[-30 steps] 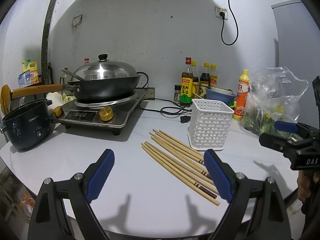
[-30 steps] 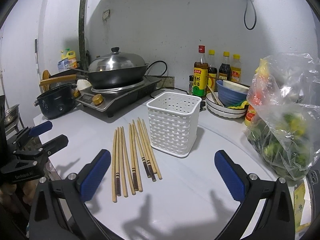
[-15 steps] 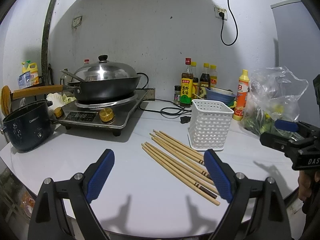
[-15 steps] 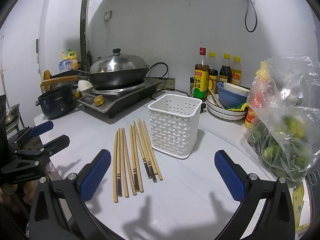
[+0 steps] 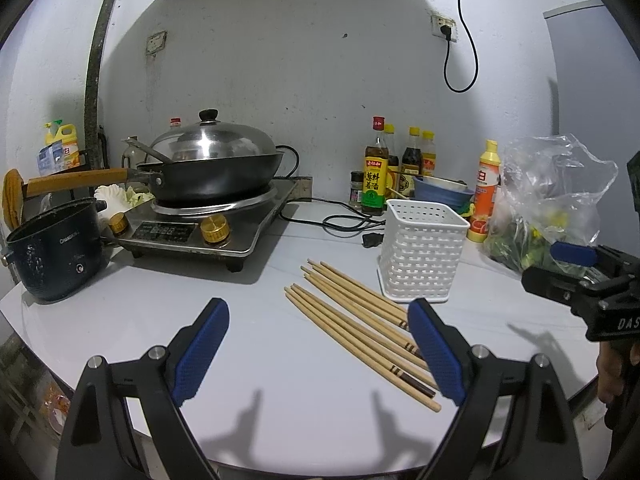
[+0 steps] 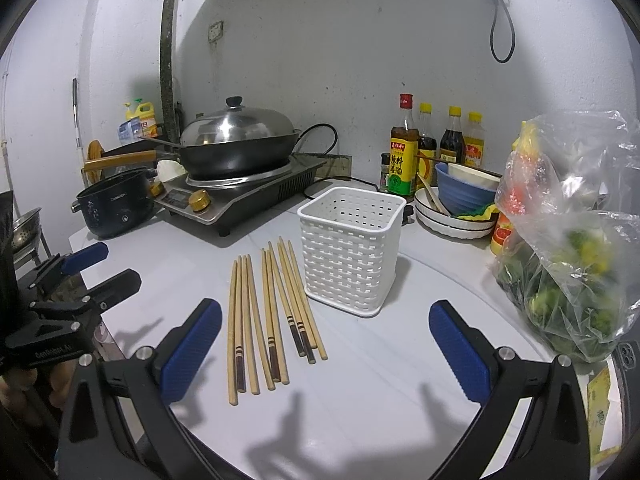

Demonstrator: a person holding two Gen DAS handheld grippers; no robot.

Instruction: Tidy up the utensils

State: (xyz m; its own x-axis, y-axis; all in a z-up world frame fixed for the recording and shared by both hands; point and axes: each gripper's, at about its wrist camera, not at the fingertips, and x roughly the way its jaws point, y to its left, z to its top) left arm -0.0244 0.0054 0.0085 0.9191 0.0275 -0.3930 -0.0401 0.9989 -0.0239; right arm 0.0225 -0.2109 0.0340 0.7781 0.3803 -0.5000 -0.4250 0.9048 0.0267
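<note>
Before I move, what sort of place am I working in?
Most likely a small home kitchen counter: a lidded wok sits on an induction cooker, sauce bottles line the wall, and chopsticks lie beside a white utensil basket.

left gripper (image 5: 318, 354) fingers spread, empty | chopsticks (image 5: 352, 320) flat on table (image 5: 120, 320) | basket (image 5: 422, 256) beside
</note>
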